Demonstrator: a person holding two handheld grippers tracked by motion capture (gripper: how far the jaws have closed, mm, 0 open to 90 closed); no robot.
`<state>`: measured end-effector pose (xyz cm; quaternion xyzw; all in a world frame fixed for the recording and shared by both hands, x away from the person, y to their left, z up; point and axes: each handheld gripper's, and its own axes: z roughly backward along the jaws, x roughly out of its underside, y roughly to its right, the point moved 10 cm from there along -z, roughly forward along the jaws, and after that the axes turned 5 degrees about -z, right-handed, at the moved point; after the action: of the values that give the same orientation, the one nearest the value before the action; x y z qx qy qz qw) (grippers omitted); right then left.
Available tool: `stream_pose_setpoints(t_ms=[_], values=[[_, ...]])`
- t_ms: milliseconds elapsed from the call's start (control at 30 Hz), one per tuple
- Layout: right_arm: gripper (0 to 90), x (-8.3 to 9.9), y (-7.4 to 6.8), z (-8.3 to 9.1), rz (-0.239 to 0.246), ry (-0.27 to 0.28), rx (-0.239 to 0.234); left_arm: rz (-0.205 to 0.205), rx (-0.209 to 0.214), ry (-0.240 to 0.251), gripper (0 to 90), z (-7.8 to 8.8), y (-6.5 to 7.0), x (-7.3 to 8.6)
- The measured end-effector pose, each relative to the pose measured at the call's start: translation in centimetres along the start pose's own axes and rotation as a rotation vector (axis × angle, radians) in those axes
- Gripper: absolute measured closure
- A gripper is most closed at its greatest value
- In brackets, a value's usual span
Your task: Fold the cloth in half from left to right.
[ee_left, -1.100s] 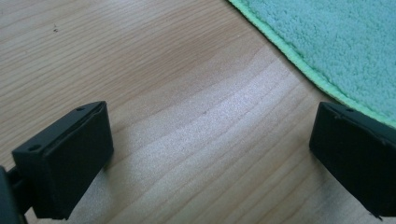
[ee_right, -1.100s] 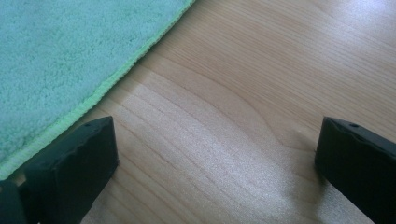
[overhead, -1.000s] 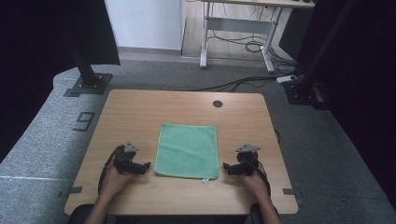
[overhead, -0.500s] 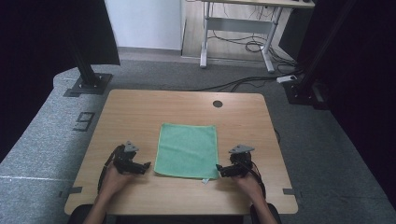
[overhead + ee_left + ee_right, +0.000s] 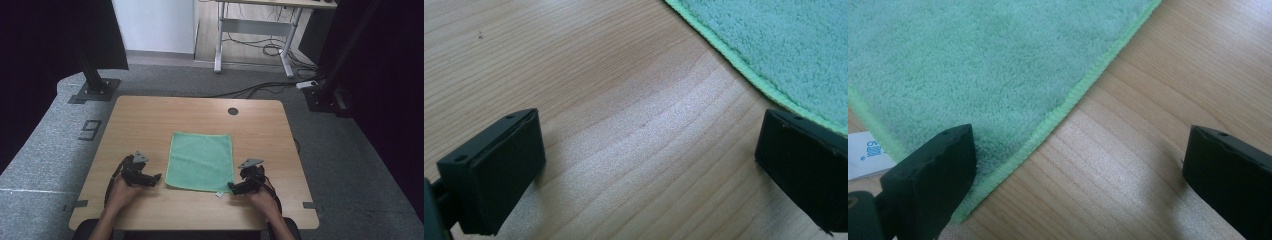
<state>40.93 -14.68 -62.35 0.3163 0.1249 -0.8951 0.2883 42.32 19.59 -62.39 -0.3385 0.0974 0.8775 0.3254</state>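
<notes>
A green square cloth (image 5: 201, 161) lies flat on the wooden table (image 5: 150, 120), toward the near edge. My left gripper (image 5: 156, 178) rests on the table just left of the cloth's near left corner; in the left gripper view its jaws are open over bare wood, with the cloth edge (image 5: 774, 60) at upper right. At the cloth's near right corner sits my right gripper (image 5: 231, 188). Its jaws are open and straddle the cloth's edge (image 5: 1068, 105), the left one over the cloth. A white label (image 5: 863, 155) sticks out from the cloth's hem.
A dark round hole (image 5: 233, 111) marks the table's far side. Black stand bases (image 5: 92, 90) sit on the grey floor beyond the table, and a desk frame with cables (image 5: 260, 35) stands farther back. A person's hands (image 5: 120, 192) hold both grippers near the front edge.
The right gripper has moved left and slightly nearer, onto the cloth's near right corner. The left gripper has barely moved.
</notes>
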Motion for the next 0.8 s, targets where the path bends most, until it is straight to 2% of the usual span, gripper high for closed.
stream_pose_setpoints(t_ms=[67, 200, 467, 733, 800], values=[[1.0, 0.0, 0.1, 0.1, 0.011, -0.001, 0.010, 0.000, 0.000, 0.000, 0.0, 0.0, 0.0, 0.0], [1.0, 0.1, 0.9, 0.3, 0.001, -0.006, 0.030, 0.000, 0.000, 0.000, 0.0, 0.0, 0.0, 0.0], [1.2, 0.6, 3.9, 1.0, -0.037, 0.002, 0.112, -0.002, 0.000, -0.001, 0.0, 0.0, 0.0, 0.0], [3.0, 1.0, 7.3, 1.7, -0.119, 0.030, 0.200, -0.006, 0.004, -0.001, 0.0, -0.1, 0.1, -0.1], [2.9, 1.1, 8.0, 1.8, -0.146, 0.037, 0.207, -0.008, 0.005, 0.000, 0.0, -0.1, 0.1, -0.2]])
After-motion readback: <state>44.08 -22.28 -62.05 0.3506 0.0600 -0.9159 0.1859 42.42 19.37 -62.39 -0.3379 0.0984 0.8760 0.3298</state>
